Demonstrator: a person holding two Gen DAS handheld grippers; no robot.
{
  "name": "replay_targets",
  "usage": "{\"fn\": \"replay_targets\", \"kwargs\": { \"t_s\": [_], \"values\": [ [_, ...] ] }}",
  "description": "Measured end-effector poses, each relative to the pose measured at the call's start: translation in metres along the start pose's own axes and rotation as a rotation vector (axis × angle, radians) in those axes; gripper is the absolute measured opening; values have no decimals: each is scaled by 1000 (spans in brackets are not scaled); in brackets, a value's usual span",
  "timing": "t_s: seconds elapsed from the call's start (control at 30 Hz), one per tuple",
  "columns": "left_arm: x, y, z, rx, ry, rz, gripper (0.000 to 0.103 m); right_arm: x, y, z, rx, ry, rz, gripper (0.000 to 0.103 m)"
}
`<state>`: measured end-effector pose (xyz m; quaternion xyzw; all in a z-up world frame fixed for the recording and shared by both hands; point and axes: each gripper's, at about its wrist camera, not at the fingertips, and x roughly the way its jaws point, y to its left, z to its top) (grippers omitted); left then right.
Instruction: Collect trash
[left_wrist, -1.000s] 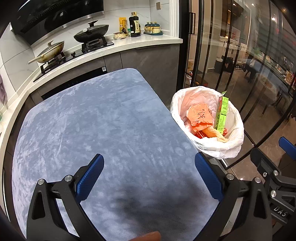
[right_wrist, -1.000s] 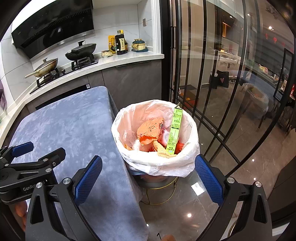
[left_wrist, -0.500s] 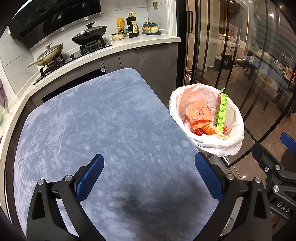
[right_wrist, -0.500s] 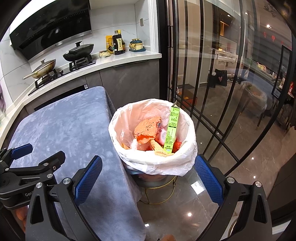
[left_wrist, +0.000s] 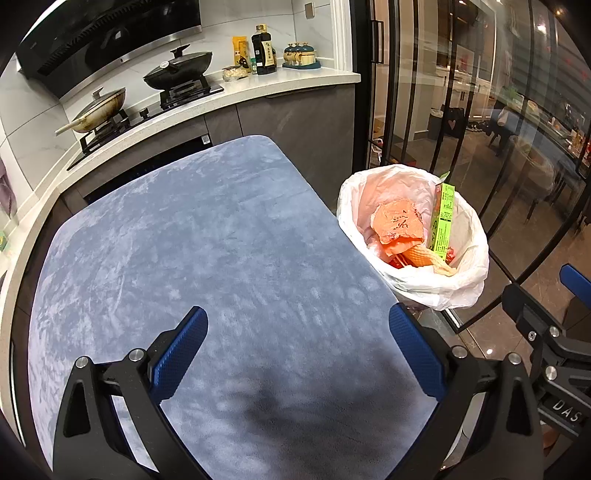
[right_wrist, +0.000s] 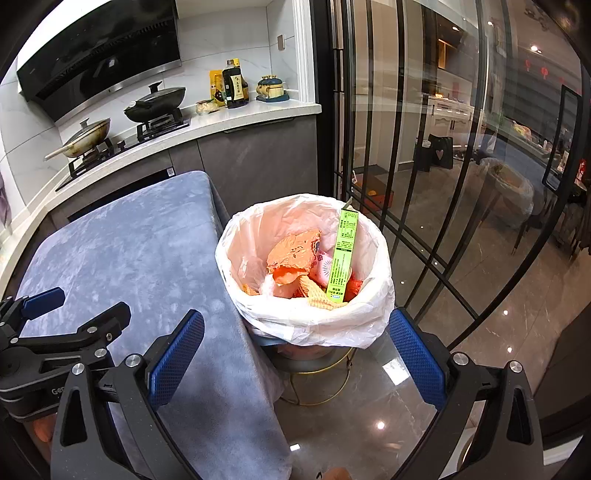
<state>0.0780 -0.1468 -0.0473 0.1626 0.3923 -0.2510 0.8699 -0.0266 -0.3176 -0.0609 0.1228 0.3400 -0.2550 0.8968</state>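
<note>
Both cameras have drawn back slightly, so the lined trash bin (right_wrist: 303, 266) sits a little higher in frame. Left gripper (left_wrist: 297, 347) and right gripper (right_wrist: 295, 354) hold nothing, jaws spread wide. Green carton (right_wrist: 343, 258) and orange wrappers (right_wrist: 293, 254) remain in the bin, frame centre, beside the blue counter (left_wrist: 203, 240).

A home kitchen is shown. A black gas hob (left_wrist: 147, 107) carrying a lidded black wok (left_wrist: 177, 68) and a pale frying pan (left_wrist: 98, 110) is set into a white stone counter (left_wrist: 295, 83) under a black range hood (left_wrist: 99, 33). Dark sauce bottles (right_wrist: 234, 85) are kept beside black-framed glass doors (right_wrist: 406, 147).
</note>
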Motion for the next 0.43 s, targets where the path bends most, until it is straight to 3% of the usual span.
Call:
{"fn": "replay_targets", "kwargs": {
  "t_s": [0.43],
  "values": [
    [2, -2, -1, 14, 9, -9, 94, 0, -1, 0, 2, 1, 0, 97]
  ]
}}
